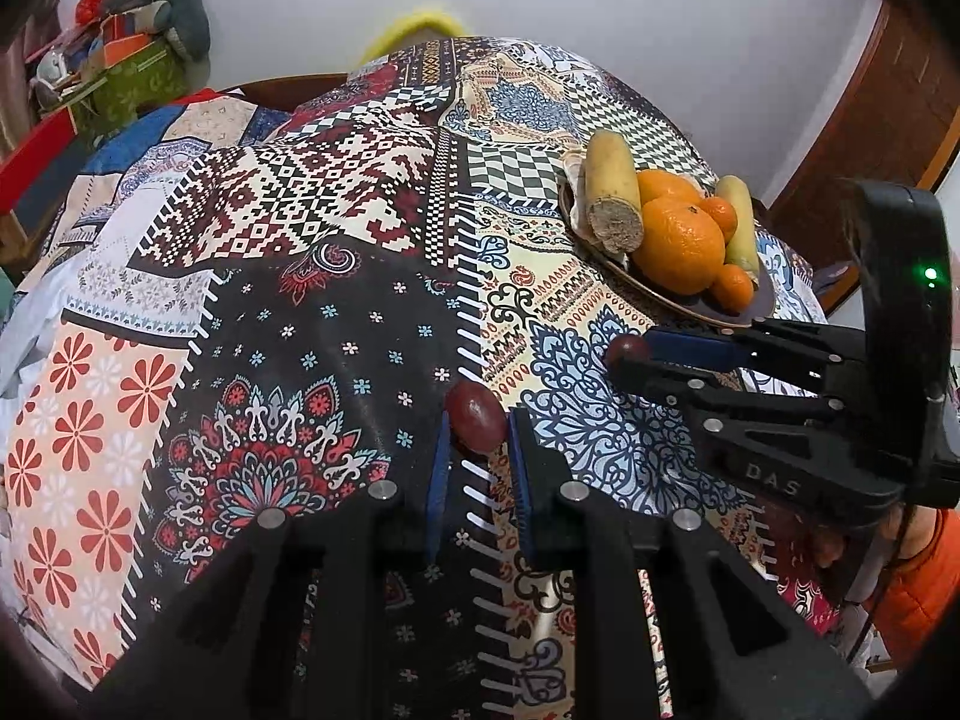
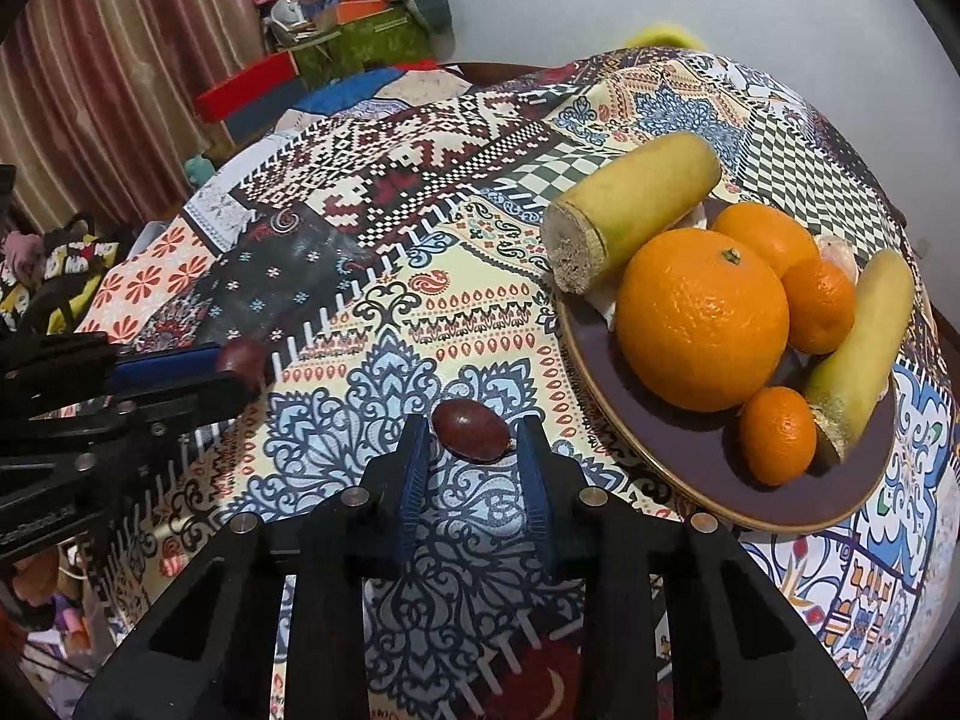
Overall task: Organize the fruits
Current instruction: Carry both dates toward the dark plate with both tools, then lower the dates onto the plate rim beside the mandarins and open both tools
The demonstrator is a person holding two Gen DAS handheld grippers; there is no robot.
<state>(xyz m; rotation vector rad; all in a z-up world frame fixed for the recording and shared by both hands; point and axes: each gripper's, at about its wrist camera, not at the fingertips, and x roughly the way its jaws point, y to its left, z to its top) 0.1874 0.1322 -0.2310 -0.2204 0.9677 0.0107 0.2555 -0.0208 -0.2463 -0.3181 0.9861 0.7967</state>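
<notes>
Each gripper clenched a dark red fruit — left gripper (image 1: 477, 456) one (image 1: 475, 426), right gripper (image 2: 474, 444) another (image 2: 471, 427) — beside the plate (image 2: 660, 468).

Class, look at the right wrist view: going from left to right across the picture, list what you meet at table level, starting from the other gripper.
left gripper holding a dark red fruit → second dark red fruit between the right gripper fingers → big orange on the plate → small mandarin

Lettering: "DAS" | raised, black on black | on body of right gripper (image 1: 627, 360) | no other legible text
</notes>
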